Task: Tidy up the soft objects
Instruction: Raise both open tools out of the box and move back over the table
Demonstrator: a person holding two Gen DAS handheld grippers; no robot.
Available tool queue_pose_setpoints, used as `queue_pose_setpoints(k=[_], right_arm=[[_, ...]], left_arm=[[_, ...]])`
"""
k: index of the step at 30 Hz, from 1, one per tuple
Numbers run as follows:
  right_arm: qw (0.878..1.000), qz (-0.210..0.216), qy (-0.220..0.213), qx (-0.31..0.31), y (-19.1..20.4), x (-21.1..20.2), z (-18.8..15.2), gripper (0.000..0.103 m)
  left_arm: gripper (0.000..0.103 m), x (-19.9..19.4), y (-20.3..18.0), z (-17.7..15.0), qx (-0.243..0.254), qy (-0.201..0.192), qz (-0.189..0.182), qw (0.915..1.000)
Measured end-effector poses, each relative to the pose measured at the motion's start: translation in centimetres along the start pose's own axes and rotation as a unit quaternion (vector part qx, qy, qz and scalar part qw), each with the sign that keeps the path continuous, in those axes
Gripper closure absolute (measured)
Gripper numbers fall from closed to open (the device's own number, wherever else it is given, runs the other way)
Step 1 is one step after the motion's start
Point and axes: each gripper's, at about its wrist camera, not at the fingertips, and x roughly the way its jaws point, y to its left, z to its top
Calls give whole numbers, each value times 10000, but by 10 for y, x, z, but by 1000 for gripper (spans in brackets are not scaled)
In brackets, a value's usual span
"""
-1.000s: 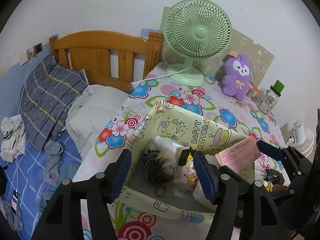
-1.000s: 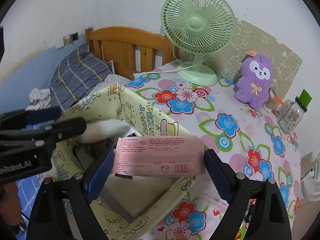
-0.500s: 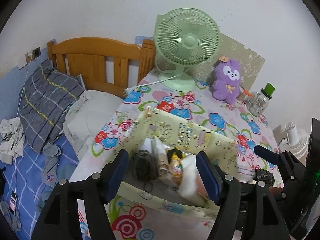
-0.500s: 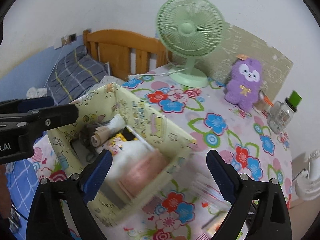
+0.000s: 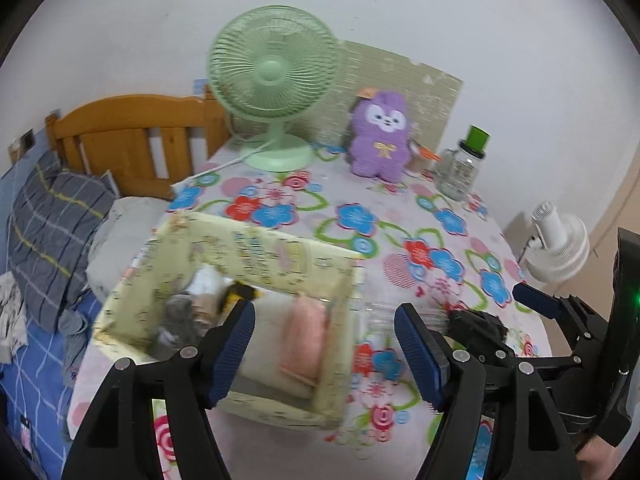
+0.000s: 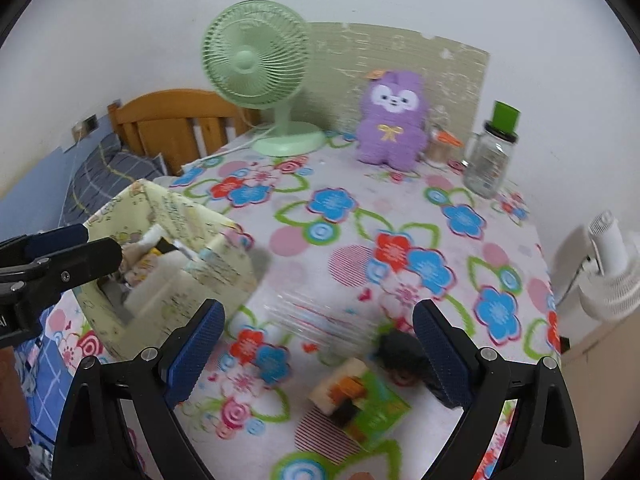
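Left gripper (image 5: pixel 324 344): we hold its jaws spread wide with nothing between them, above the near right part of the yellow fabric box (image 5: pixel 332 396).
Right gripper (image 6: pixel 318 344): our jaws gape wide and empty over the floral tablecloth (image 6: pixel 344 240), right of the box.
Yellow fabric box: it sits at the table's left edge, beside the bed (image 5: pixel 44 216).
Pink packet (image 5: pixel 306 336): it lies inside the box, at its right end; it is blurred.
Other box contents: dark and pale soft items crowd the left end; we cannot tell them apart.
Loose on the cloth: a clear plastic pack (image 6: pixel 320 316), a black fuzzy item (image 6: pixel 400 354) and a green packet (image 6: pixel 360 400) lie near our right gripper.
Back of table: green fan (image 5: pixel 272 76), purple plush (image 5: pixel 382 136), glass jar (image 5: pixel 460 168).
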Motion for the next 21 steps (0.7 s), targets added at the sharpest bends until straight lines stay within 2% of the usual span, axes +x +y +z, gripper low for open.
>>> queue_pose_setpoints(k=[11,21], right_arm=[[9993,-208,46,296,-42,-11,-24,6],[9976,-348,196,566,-72,-9,-44,6]], left_arm=[[29,17,-54,-4,389,186,-224,9988],[29,36,-83,-14,601,446,-360,9965]])
